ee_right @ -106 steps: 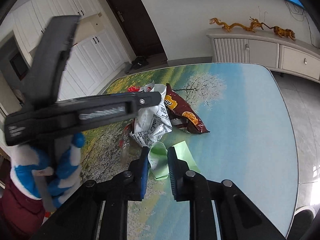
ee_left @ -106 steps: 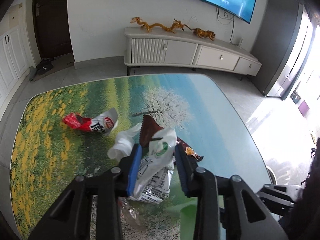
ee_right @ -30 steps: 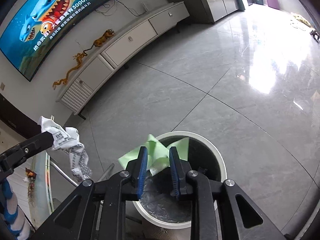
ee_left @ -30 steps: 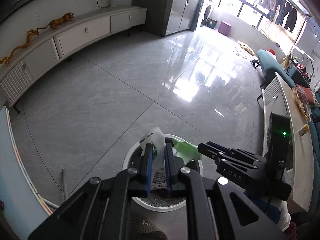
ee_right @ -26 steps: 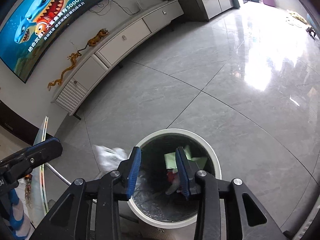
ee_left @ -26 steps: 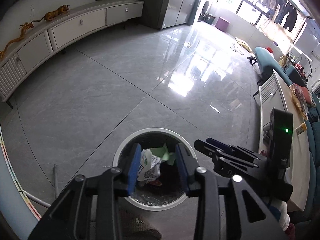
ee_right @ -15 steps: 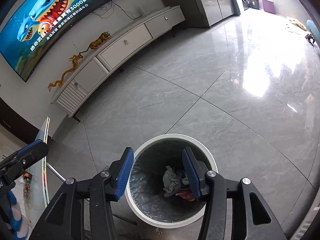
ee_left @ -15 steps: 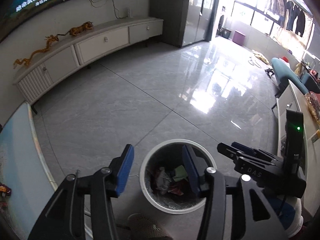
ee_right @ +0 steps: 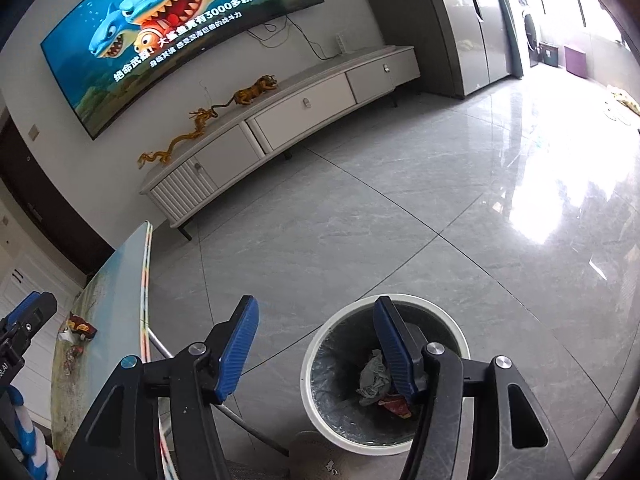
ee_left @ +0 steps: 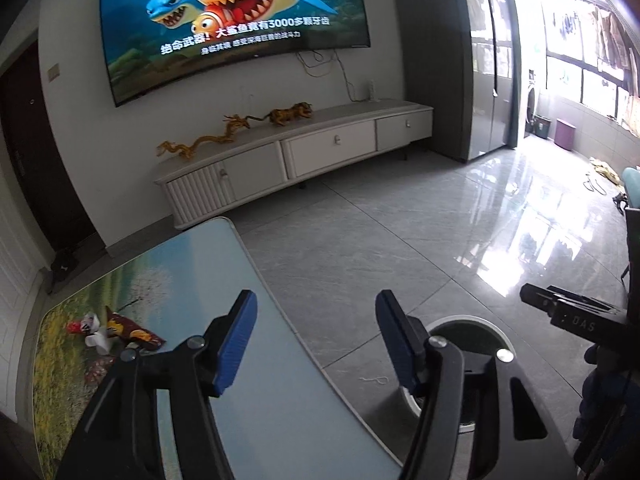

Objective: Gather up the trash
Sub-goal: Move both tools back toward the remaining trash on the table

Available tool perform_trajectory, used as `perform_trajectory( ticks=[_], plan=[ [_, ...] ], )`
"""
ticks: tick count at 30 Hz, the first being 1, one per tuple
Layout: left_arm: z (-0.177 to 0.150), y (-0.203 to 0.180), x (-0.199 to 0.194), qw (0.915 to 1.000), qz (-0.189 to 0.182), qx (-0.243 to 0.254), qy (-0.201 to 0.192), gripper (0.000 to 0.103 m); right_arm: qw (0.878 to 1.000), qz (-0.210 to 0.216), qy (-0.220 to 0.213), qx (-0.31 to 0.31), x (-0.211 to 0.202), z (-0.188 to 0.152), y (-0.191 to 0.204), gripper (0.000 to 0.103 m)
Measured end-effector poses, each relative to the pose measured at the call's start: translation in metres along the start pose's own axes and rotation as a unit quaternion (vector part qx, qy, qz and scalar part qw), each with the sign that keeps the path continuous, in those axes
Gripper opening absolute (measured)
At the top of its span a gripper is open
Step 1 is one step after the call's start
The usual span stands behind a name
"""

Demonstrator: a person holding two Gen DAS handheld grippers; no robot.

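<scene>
My left gripper (ee_left: 316,342) is open and empty, above the right edge of the picture-printed table (ee_left: 192,276). Trash lies on the table's far left: a brown snack bag (ee_left: 134,332), a red-and-white wrapper (ee_left: 82,326) and a white crumpled piece (ee_left: 100,342). My right gripper (ee_right: 316,346) is open and empty, just above and left of the white round bin (ee_right: 320,392). Crumpled paper (ee_right: 374,378) and a red wrapper (ee_right: 396,406) lie inside the bin. The bin's rim (ee_left: 480,326) shows behind the left gripper's right finger. The right gripper's tip (ee_left: 560,308) shows at right.
A white TV cabinet (ee_left: 296,156) with gold dragon figures (ee_left: 200,142) stands against the far wall under a large TV (ee_left: 236,20). Grey tiled floor (ee_right: 400,220) surrounds the bin. The table's metal leg (ee_right: 236,412) runs beside the bin. A dark door (ee_left: 36,152) is at left.
Both grippers have opened and dropped their trash into the bin. The left gripper has swung up and left, back over the table edge. The right gripper has lifted slightly.
</scene>
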State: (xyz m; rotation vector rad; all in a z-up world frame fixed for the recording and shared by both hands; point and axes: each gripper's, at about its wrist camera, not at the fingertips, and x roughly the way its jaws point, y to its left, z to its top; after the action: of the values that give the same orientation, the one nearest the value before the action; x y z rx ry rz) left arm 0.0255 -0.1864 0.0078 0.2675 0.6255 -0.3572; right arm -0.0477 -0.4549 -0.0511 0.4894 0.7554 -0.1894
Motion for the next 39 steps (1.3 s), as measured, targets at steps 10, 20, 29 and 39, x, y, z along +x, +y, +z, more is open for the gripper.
perform_trajectory(
  ticks=[10, 20, 29, 39],
  plan=[
    [-0.016, 0.074, -0.058, 0.9943, 0.077, -0.052, -0.053, 0.072, 0.997, 0.033, -0.029, -0.065, -0.025, 0.007, 0.073, 0.066],
    [-0.041, 0.148, -0.105, 0.9826, 0.12, -0.116, -0.082, 0.072, 0.989, 0.051, -0.032, -0.136, -0.035, -0.002, 0.156, 0.069],
    [-0.066, 0.205, -0.133, 0.9731, 0.131, -0.164, -0.095, 0.072, 0.98, 0.065, -0.034, -0.186, -0.047, -0.013, 0.221, 0.069],
    [-0.074, 0.25, -0.162, 0.9695, 0.133, -0.173, -0.112, 0.072, 0.97, 0.093, -0.043, -0.22, -0.067, -0.018, 0.276, 0.069]
  ],
)
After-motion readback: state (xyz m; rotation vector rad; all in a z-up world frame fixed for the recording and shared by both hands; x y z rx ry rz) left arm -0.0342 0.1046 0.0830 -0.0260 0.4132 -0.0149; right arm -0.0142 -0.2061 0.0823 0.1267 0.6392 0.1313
